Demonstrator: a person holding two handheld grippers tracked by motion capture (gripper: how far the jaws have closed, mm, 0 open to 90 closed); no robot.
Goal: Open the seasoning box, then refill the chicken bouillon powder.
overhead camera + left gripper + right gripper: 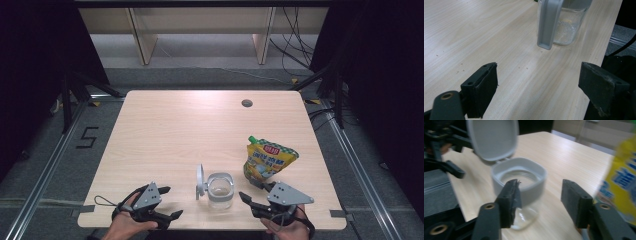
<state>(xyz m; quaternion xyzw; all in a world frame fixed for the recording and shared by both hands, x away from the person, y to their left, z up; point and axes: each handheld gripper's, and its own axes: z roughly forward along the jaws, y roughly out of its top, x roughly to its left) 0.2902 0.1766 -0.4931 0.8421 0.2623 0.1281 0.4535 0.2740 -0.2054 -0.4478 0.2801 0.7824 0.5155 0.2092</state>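
Note:
A clear jar (220, 191) with a grey rim stands near the table's front edge, its grey flip lid (200, 181) hinged up on its left side. A yellow spouted pouch (267, 160) stands just behind and to the right of it. My left gripper (171, 202) rests at the front left, open, with bare tabletop between its jaws (539, 75); the jar (569, 27) and lid (547, 22) lie ahead of it. My right gripper (251, 192) sits to the right of the jar, open, nothing held (541, 195). Its view shows the jar (519, 173), raised lid (492, 137) and blurred pouch (621, 180).
The light wooden table (190, 125) has a small round hole (246, 103) at the back right. The table's front edge lies right under both hands. Grey floor with rails and dark stands surrounds the table. The left gripper (446, 165) shows beyond the jar in the right gripper view.

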